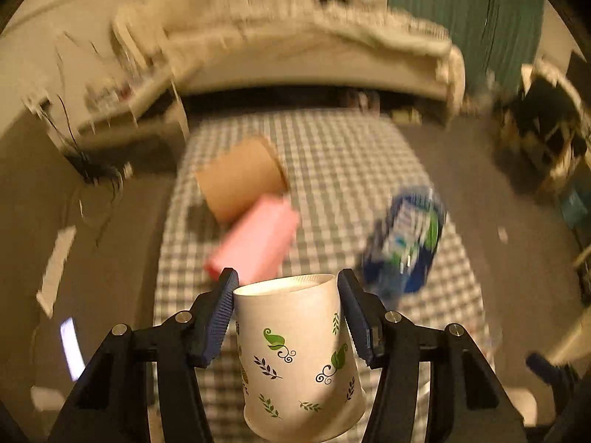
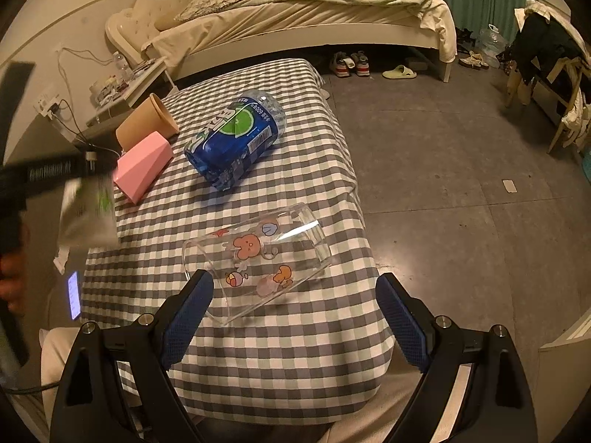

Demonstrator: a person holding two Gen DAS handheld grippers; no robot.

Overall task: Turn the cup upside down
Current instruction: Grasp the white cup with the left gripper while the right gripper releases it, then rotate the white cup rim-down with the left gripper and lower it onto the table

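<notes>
My left gripper (image 1: 287, 278) is shut on a white paper cup with green leaf prints (image 1: 295, 354), held above the checked table with its narrower base end pointing away from the camera; the background is blurred by motion. The cup also shows as a blur at the left of the right wrist view (image 2: 88, 210). My right gripper (image 2: 295, 288) is open and empty, just in front of a clear glass with cartoon prints (image 2: 258, 258) lying on its side on the checked cloth (image 2: 288, 361).
A blue-labelled water bottle (image 2: 236, 136), a pink cup (image 2: 142, 168) and a brown paper cup (image 2: 147, 120) lie on their sides on the table. A bed (image 2: 295, 18) stands behind, shoes and floor to the right, a lit phone (image 2: 74, 295) at left.
</notes>
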